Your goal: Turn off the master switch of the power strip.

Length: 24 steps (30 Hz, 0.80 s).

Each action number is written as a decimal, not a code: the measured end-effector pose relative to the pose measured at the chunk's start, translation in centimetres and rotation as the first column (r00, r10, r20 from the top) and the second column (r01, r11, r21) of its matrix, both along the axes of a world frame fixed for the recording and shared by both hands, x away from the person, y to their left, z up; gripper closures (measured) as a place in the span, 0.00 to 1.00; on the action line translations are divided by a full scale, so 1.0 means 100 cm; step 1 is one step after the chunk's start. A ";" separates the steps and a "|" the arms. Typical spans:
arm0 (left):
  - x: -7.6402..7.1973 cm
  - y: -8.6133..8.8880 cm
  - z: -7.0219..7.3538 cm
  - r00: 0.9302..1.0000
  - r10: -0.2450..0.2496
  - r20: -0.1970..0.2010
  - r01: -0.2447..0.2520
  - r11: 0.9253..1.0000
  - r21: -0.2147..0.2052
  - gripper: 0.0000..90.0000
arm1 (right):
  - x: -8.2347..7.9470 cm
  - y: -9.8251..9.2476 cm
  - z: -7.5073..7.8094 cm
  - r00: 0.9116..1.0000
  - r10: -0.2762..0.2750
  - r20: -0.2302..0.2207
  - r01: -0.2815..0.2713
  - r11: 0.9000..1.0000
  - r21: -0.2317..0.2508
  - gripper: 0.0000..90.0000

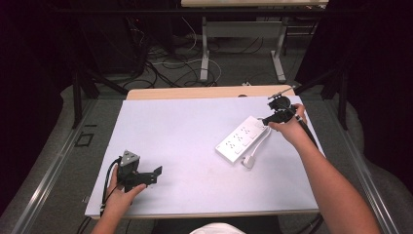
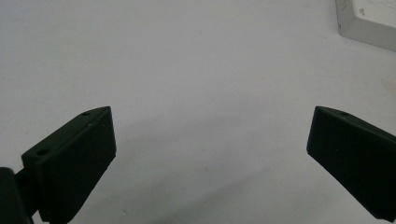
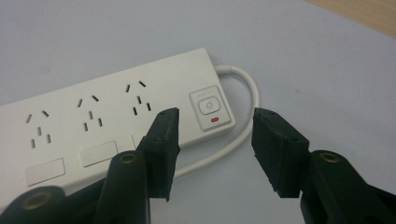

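A white sheet [image 1: 185, 146] is covering most of a wooden table [image 1: 195, 92], and a strip of bare wood is showing along its far edge. Beyond the table a dark room is spreading out, with a tangle of cables [image 1: 165, 68] lying on the floor and the grey legs of another desk [image 1: 241, 44] standing farther back.

On the right half of the sheet a white power strip [image 1: 242, 138] is lying at a slant, its cord [image 1: 258, 146] looping off the far end and running back along its right side to a plug [image 1: 248, 162] resting near its near end. The right gripper [image 1: 271, 118] is reaching in at the strip's far end. In its own view its jaws are standing partly open, gripping nothing, one jaw hanging over the strip's edge beside the power switch [image 3: 210, 108] and the other out past the cord loop.

The left gripper [image 1: 155, 174] is sitting idle at the near left, resting on the sheet with its jaws spread wide and nothing between them.

I'd say the step in hand is lining up on the switch end of the strip. The next move is calling for a small, careful approach: settling the jaws either side of that end, or bringing one tip down on the button, without snagging the cord.
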<state>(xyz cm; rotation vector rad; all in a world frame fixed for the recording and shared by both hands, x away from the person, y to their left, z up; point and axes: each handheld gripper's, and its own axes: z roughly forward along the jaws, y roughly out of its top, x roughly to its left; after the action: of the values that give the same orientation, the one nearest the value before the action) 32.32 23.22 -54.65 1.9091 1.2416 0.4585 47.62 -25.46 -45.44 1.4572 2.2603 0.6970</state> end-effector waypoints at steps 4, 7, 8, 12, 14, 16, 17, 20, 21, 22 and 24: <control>0.000 0.000 0.000 1.000 -0.001 -0.001 0.001 1.000 0.000 0.01 | 0.006 -0.002 -0.002 1.000 -0.009 -0.023 0.009 1.000 0.006 0.63; 0.000 0.000 0.000 1.000 -0.006 -0.003 0.006 1.000 0.006 0.01 | 0.010 -0.003 -0.004 1.000 -0.020 -0.024 0.020 1.000 0.018 0.67; 0.000 0.000 0.000 1.000 -0.006 -0.003 0.006 1.000 0.006 0.01 | 0.011 -0.003 -0.004 0.999 -0.027 -0.023 0.027 0.999 0.027 0.68; 0.000 0.000 0.000 1.000 -0.001 -0.001 0.001 1.000 0.000 0.01 | 0.015 -0.003 -0.008 0.998 -0.046 -0.036 0.047 0.998 0.038 0.71; 0.000 0.000 0.000 1.000 -0.001 -0.002 0.001 1.000 0.000 0.01 | 0.016 -0.004 -0.009 0.998 -0.047 -0.032 0.047 0.999 0.023 0.72; 0.000 0.000 0.000 1.000 -0.001 -0.001 0.001 1.000 0.001 0.01 | 0.017 -0.005 -0.010 0.998 -0.048 -0.030 0.049 0.998 0.026 0.73; 0.000 0.000 0.000 1.000 0.001 0.001 -0.001 1.000 0.000 0.01 | 0.019 -0.005 -0.012 0.998 -0.052 -0.023 0.053 0.998 0.023 0.74; 0.000 0.001 -0.001 1.000 0.000 -0.002 0.000 1.000 -0.002 0.01 | 0.022 -0.003 -0.014 0.998 -0.064 -0.027 0.065 0.997 0.034 0.75; 0.000 0.001 -0.001 1.000 0.001 -0.002 -0.001 1.000 -0.002 0.01 | 0.022 -0.003 -0.014 0.998 -0.064 -0.027 0.065 0.997 0.034 0.75; 0.000 0.001 -0.001 1.000 0.000 -0.002 0.000 1.000 -0.002 0.01 | 0.023 -0.002 -0.016 0.997 -0.076 -0.029 0.077 0.996 0.035 0.76; 0.000 0.001 -0.001 1.000 0.001 -0.002 -0.001 1.000 -0.002 0.01 | 0.025 -0.002 -0.018 0.997 -0.069 -0.030 0.070 0.997 0.035 0.78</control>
<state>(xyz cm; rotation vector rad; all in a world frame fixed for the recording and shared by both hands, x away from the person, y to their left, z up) 32.34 23.30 -54.72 1.9077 1.2440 0.4558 50.14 -25.62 -47.20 1.5647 2.2173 0.7032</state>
